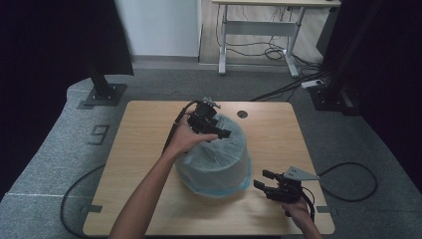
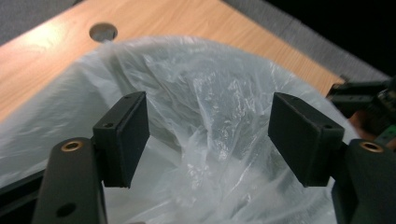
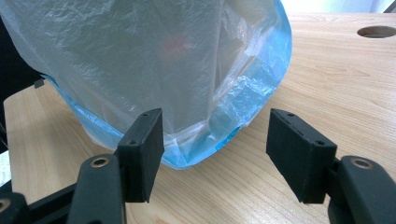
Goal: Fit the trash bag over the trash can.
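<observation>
Jaws of the left gripper (image 1: 215, 130) stand wide apart over the top of the plastic-covered bucket (image 1: 215, 158), nothing pinched between their pads (image 2: 128, 135). That upturned bucket, wrapped in a clear bag with a blue rim (image 3: 261, 93), sits mid-table (image 1: 144, 144). Just right of its base, the right gripper (image 1: 264, 179) hangs spread and empty, aimed at that rim

One table (image 1: 149, 149) w/ one round hole (image 1: 242, 114). One bin (image 1: 215, 159), one clear bag (image 1: 219, 149) over it (blue hem). Two grippers: left (image 1: 219, 133), right (image 1: 263, 180). Second desk (image 1: 259, 20) at back.
</observation>
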`<action>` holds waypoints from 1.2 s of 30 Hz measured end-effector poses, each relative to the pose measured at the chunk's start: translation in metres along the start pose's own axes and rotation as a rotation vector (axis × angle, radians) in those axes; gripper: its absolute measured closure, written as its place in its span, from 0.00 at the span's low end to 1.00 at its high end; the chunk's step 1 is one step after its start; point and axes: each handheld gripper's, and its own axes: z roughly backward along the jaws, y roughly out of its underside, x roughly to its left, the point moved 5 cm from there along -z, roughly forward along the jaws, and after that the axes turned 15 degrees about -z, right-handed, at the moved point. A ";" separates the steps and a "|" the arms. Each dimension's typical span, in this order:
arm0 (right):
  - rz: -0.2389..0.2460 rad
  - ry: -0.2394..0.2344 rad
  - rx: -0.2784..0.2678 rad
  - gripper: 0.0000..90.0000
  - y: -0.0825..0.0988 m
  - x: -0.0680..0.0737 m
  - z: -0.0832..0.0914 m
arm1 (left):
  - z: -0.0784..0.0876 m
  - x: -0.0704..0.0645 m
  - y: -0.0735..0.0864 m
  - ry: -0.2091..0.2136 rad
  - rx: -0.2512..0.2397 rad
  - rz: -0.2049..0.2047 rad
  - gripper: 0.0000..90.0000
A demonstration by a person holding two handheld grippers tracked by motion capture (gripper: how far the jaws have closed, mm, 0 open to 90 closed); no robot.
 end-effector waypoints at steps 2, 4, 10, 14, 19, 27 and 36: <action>0.007 -0.007 0.005 0.40 0.000 0.001 0.000 | -0.007 -0.002 0.000 0.010 0.030 -0.007 0.33; 0.013 -0.011 0.010 0.40 0.001 0.002 0.000 | -0.013 -0.004 0.001 0.018 0.053 -0.017 0.33; 0.014 -0.014 0.017 0.40 0.001 0.002 0.001 | -0.023 -0.007 0.003 0.032 0.095 -0.017 0.34; 0.015 -0.015 0.023 0.40 0.002 0.002 0.000 | -0.030 -0.006 0.007 0.035 0.129 -0.006 0.34; 0.017 -0.016 0.030 0.40 0.003 0.003 -0.001 | -0.039 -0.004 0.011 0.042 0.170 0.000 0.33; 0.019 -0.015 0.035 0.40 0.003 0.002 0.000 | -0.047 -0.003 0.013 0.039 0.195 -0.006 0.32; 0.024 -0.015 0.036 0.39 0.002 0.002 0.000 | -0.005 -0.004 0.006 -0.001 0.034 -0.027 0.34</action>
